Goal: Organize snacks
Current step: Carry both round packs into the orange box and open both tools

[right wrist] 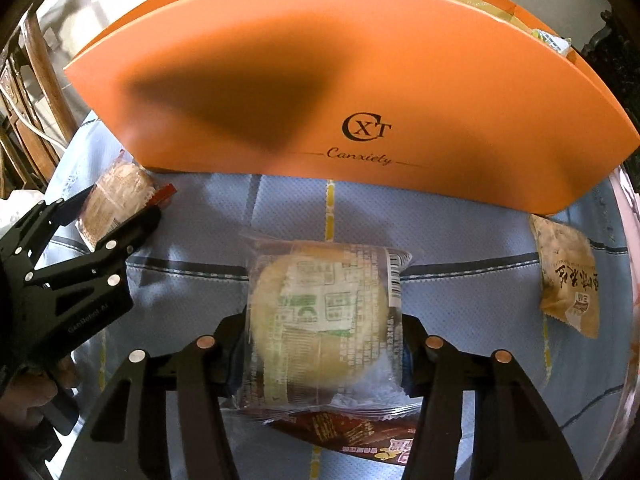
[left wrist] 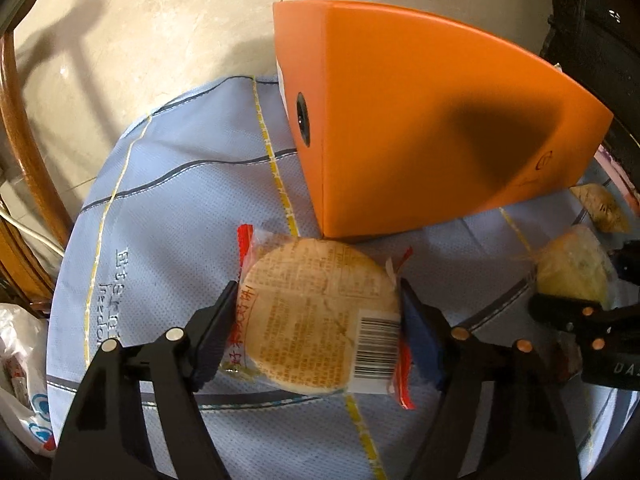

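A round pale pastry in a clear wrapper with red sealed ends (left wrist: 316,320) lies on the blue tablecloth (left wrist: 180,200), just in front of the orange box (left wrist: 420,120). My left gripper (left wrist: 319,283) is shut on it, a pad pressing each side of the wrapper. In the right wrist view a round pastry with a green-printed label (right wrist: 320,312) sits between the pads of my right gripper (right wrist: 323,314), which is shut on it. The left gripper (right wrist: 124,200) with its pastry (right wrist: 116,196) shows at the left there. The right gripper's fingers (left wrist: 568,312) show at the right edge of the left wrist view.
The orange box (right wrist: 320,80) stands along the back, open at the top. A tan snack packet (right wrist: 568,280) lies at the right and a brown wrapper (right wrist: 352,436) under the right gripper. A wooden chair (left wrist: 16,160) and a white plastic bag (left wrist: 20,360) are at the left.
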{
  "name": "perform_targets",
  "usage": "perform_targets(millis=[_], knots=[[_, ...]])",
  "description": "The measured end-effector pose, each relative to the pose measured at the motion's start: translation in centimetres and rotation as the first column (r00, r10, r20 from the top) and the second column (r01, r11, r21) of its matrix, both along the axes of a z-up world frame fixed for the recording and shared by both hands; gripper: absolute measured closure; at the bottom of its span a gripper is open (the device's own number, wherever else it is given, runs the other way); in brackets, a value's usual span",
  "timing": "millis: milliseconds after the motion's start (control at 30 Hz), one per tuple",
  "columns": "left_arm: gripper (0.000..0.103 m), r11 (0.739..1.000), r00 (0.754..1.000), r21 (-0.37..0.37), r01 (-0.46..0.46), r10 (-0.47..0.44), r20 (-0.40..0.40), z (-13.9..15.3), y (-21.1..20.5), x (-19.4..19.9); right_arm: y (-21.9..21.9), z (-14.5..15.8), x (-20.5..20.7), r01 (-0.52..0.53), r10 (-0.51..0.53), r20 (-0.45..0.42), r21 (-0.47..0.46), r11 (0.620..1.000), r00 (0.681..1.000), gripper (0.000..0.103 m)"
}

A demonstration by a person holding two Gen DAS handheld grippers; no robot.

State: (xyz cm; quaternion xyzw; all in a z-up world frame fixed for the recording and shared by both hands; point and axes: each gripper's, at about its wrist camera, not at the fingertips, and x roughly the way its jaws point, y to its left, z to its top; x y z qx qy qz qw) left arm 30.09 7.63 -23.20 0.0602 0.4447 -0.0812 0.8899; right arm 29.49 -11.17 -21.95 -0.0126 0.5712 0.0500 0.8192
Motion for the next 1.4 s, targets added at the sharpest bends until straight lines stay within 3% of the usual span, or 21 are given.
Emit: perform_targets(millis=[367,700,1000,1400], knots=[[0.031,0.999,1.000,-0.035,-0.003,0.003,-0.003,0.4,1.2,-1.8,-0.5,0.0,-0.1,-0.011,0.011,0.005,0.000,1.000,1.000,0.046],[0.031,0.998,1.000,-0.064,-0.007,0.007,0.006,2.7,1.0,-4.7,-2.6,1.0,-2.5,-0.001,0.000,0.022,0.031,1.000,1.000,0.047],[0.031,0.992,0.997,-0.123,0.034,-0.025,0.072,8.1,-1.5,-9.6,-6.6,5.6,-8.3,0.036,-0.044,0.082,0.098,0.995,0.996,0.047],[0.031,0.977,0.965,-0.177,0.122,-0.075,0.250,18.5,-5.1,-16.2,-10.7,15.9,-16.2,0.029,-0.075,0.266,0.174,0.984,0.961,0.047]])
